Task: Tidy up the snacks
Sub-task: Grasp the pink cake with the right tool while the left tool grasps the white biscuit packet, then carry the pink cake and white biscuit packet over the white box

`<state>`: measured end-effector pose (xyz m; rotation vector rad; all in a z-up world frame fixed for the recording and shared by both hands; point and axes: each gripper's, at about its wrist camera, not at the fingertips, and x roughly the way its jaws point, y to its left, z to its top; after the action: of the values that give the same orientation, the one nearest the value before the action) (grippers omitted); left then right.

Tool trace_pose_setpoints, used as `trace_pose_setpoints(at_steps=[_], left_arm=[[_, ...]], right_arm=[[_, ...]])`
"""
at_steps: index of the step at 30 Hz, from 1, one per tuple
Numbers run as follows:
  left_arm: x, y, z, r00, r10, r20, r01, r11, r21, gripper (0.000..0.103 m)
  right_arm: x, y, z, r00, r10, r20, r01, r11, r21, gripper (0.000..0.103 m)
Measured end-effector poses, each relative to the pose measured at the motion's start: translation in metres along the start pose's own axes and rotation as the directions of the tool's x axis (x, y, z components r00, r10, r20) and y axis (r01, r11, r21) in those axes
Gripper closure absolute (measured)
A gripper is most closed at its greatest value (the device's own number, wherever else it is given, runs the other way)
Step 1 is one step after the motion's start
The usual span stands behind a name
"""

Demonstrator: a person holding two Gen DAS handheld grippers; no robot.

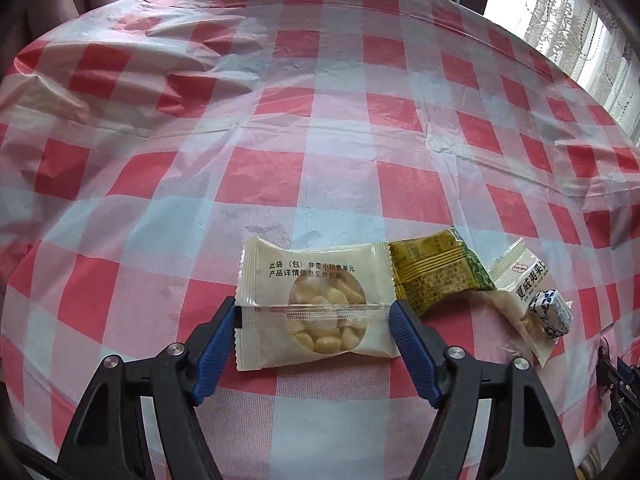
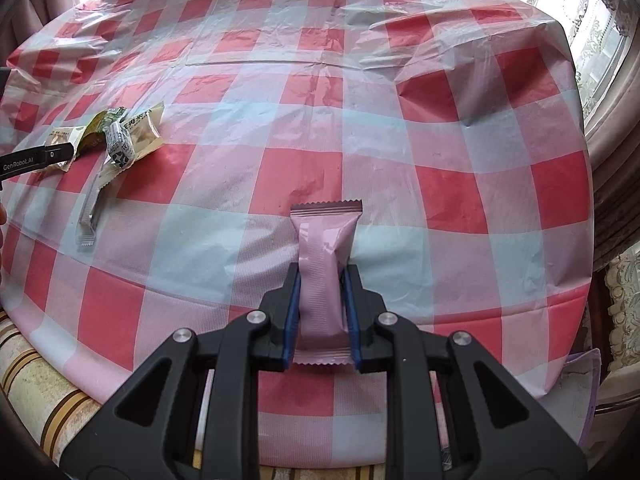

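Observation:
My left gripper (image 1: 314, 318) stands open around a cream nut packet (image 1: 316, 300) that lies flat on the checked tablecloth; the blue pads sit at its two short ends. To its right lie a green-gold packet (image 1: 438, 276), a white macadamia packet (image 1: 524, 292) and a small blue-white candy (image 1: 548, 314). My right gripper (image 2: 322, 294) is shut on a pink snack bar (image 2: 324, 268), which points forward over the table. The snack pile (image 2: 120, 136) and the left gripper's arm (image 2: 38, 160) show at the far left of the right wrist view.
A red, white and pale-blue checked plastic cloth (image 1: 320, 120) covers the round table. A thin silvery stick packet (image 2: 90, 208) lies near the pile. Curtains and a bright window (image 2: 600, 40) stand behind. A striped cushion (image 2: 48, 392) shows below the table edge.

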<state>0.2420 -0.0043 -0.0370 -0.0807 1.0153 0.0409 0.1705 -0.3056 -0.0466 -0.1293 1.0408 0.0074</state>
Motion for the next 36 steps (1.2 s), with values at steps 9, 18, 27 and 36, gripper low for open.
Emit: trace_pose_setpoints(at_steps=[9,18,27,36], left_arm=[[-0.011,0.004,-0.011,1.0,-0.017,0.018,0.017,1.0,0.003,0.058],[-0.032,0.015,-0.031,0.982,-0.19,0.021,0.191,0.976,-0.104,0.076],[-0.057,0.009,-0.049,0.97,-0.243,0.03,0.245,0.964,-0.104,0.085],[-0.084,0.002,-0.064,0.963,-0.265,0.058,0.27,0.958,-0.099,0.085]], right_arm=[[-0.001,-0.001,-0.001,1.0,0.0,0.006,0.0,1.0,0.002,0.079],[-0.003,0.001,-0.002,1.0,-0.012,0.01,0.012,1.0,-0.009,0.079],[-0.008,0.002,-0.009,1.0,-0.007,0.007,0.007,1.0,-0.006,0.081],[-0.028,0.001,-0.026,1.0,0.021,0.014,-0.021,1.0,0.019,0.082]])
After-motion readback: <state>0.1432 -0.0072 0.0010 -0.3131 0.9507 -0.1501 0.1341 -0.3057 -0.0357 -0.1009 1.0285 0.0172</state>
